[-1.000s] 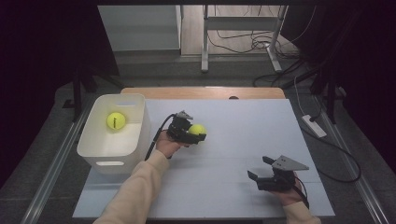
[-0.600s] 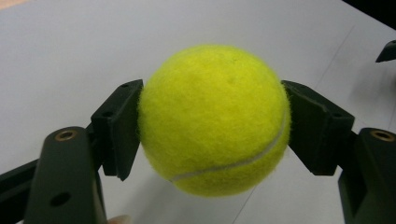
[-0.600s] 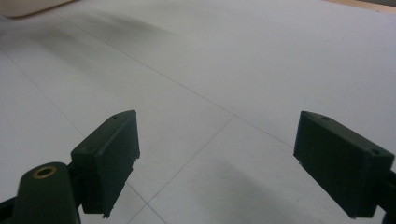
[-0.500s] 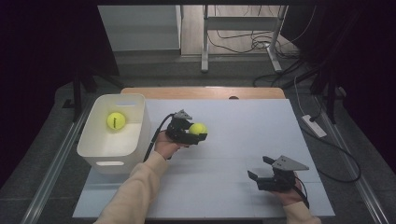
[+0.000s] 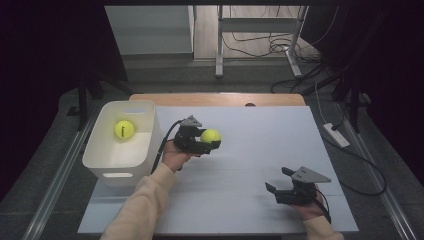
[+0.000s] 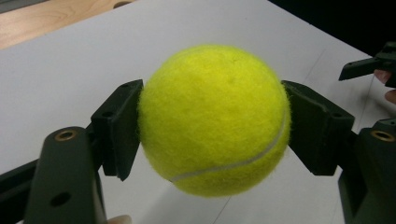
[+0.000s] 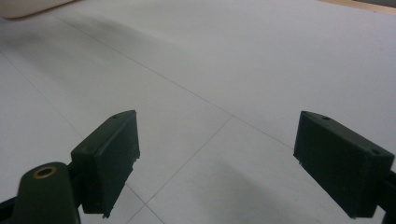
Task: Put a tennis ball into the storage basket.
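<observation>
Table [image 5: 240,150]: white sheet over a wooden top.
Bin [image 5: 107,160]: white, at the table's left edge, one tennis ball [image 5: 124,129] inside.
Left gripper [image 5: 212,140]: pinching a second ball [image 6: 215,119], lifted just right of the bin.
Right gripper [image 5: 277,182]: jaws spread, nothing between.

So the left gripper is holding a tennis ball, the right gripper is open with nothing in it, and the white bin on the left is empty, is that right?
Not quite: the white bin is not empty. The high view shows a second tennis ball lying inside it. The rest holds: the left gripper is shut on a tennis ball, and the right gripper is open with nothing in it.
</observation>
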Available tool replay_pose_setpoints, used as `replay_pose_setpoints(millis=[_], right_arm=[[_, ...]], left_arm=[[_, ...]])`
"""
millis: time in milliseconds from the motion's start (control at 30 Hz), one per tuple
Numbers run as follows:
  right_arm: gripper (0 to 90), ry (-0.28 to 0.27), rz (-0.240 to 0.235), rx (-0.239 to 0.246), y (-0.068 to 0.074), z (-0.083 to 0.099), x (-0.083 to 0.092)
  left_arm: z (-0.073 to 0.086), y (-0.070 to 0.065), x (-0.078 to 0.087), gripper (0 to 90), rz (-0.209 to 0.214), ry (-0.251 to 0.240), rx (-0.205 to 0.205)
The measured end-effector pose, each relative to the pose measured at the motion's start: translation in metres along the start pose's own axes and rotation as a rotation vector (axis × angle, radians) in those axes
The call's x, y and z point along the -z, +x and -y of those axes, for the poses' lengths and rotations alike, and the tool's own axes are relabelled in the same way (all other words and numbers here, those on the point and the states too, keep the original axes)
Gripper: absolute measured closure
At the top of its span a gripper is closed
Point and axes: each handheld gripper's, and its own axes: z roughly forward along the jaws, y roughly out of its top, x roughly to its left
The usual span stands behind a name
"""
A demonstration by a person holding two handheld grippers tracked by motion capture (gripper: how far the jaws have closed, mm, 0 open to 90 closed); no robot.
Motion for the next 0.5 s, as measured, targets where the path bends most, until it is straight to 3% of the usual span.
replay_pose_setpoints(millis=[500], right_arm=[[14.3,0.001,0.0,0.002,0.0,0.0,0.0]], left_arm=[[-0.003,-0.006,0.015,27.3,0.004,-0.055,-0.012]])
